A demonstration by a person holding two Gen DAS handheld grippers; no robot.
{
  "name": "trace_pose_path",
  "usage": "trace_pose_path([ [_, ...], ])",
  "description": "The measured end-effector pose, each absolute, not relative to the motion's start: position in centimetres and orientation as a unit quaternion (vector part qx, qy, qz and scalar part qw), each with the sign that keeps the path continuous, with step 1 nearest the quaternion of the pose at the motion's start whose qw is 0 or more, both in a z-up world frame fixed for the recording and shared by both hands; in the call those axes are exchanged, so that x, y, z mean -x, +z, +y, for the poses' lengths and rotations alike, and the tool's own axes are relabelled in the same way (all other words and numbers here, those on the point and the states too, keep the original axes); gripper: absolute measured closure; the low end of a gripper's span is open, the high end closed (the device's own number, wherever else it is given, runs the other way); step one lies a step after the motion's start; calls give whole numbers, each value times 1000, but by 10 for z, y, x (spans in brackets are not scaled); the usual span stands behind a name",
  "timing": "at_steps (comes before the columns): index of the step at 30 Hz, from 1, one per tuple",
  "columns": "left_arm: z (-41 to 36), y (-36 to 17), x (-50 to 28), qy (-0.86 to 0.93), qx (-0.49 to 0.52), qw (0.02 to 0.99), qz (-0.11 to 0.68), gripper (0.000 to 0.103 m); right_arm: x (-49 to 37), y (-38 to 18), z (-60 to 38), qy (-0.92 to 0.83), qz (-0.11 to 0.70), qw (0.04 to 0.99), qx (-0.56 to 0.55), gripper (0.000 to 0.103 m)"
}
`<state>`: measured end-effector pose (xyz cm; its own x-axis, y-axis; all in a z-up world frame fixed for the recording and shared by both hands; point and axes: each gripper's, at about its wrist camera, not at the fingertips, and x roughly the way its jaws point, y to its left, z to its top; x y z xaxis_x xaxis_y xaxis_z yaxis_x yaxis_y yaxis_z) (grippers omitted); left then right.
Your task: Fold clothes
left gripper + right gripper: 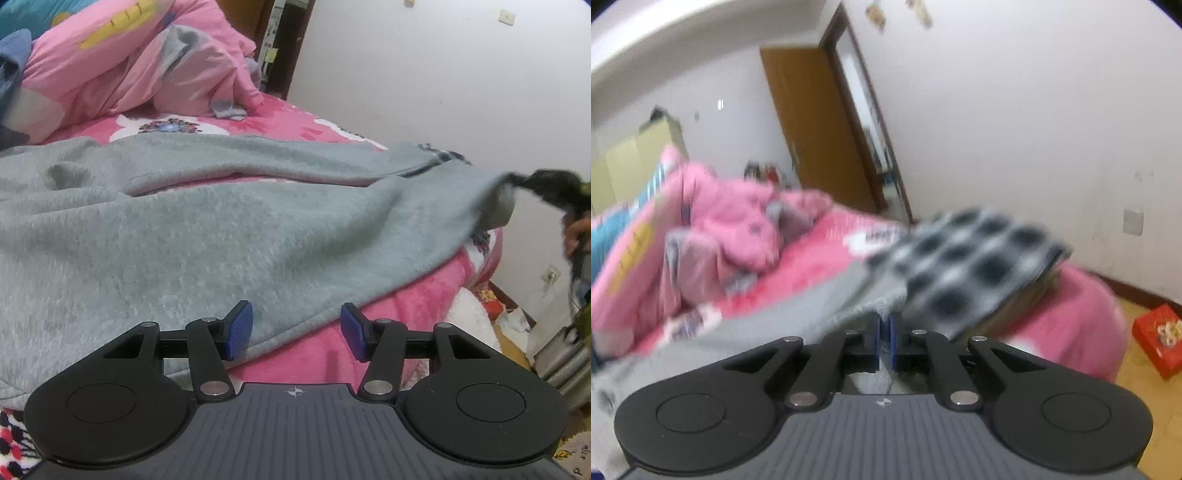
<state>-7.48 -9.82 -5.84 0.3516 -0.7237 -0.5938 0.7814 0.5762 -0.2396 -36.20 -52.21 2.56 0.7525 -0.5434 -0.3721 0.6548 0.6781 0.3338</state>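
Left gripper (296,330) and right gripper (884,341) were of one build: a grey ribbed body with a small white crosshair mark at its front edge, flanked by two black round housings with raised discs. Black link arms ran forward from the body, pinned with silver round screws. Each finger carried a blue textured pad (240,328).
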Motion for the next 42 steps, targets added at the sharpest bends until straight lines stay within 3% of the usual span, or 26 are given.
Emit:
trace_pose_path([
  [4,-97,-61,70,-451,-41,821,348,50,384,15,-561,-312,138,900,-271,97],
  [10,-90,-61,69,-444,-41,821,357,50,418,-49,-582,-330,197,861,-333,98],
  [16,-79,-57,65,-434,-23,822,367,50,486,-83,-584,-386,114,792,-458,95],
  [17,-76,-56,65,-432,-14,822,370,50,492,-84,-580,-373,97,786,-483,91],
  [20,-62,-54,64,-419,23,821,386,48,484,-96,-558,-285,70,774,-561,54],
  [23,-43,-53,62,-394,63,823,404,44,448,-111,-535,-204,87,764,-607,46],
  [29,9,-54,58,-322,146,839,414,42,382,-141,-518,-158,125,732,-651,44],
  [34,46,-62,49,-245,223,850,409,40,381,-136,-522,-158,77,742,-646,45],
  [42,87,-85,27,-166,362,830,391,41,384,-153,-531,-203,52,684,-699,53],
])
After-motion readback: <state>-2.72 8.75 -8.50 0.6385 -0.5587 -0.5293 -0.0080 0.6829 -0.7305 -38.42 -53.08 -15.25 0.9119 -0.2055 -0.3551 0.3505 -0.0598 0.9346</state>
